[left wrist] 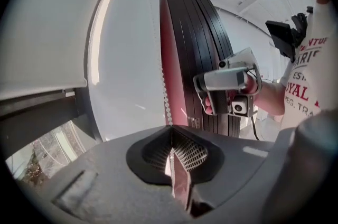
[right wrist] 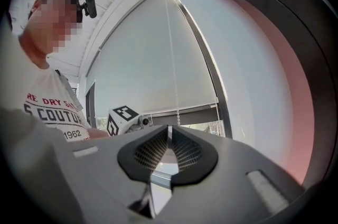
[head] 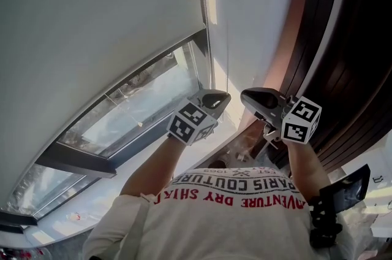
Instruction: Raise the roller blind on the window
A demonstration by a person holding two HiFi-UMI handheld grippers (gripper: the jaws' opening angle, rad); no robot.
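The white roller blind (head: 92, 19) covers most of the window, and its bottom bar (right wrist: 179, 110) hangs above a strip of bare glass (head: 141, 99). A thin bead chain (head: 228, 56) drops beside the blind's right edge. My left gripper (head: 225, 97) is shut on the bead chain (left wrist: 165, 75), which runs straight down into its closed tips (left wrist: 170, 130). My right gripper (head: 245, 95) is level with the left one, just to its right. Its jaws (right wrist: 169, 130) stand a narrow slit apart. The chain (right wrist: 171, 48) comes down just behind their tips, with nothing seen pressed between them.
A dark ribbed wooden panel (head: 331, 38) stands close on the right, next to a white wall strip (head: 257, 7). The window frame (head: 73, 160) and sill (head: 61, 228) run below the blind. A dark device (head: 346, 188) is strapped at the person's right side.
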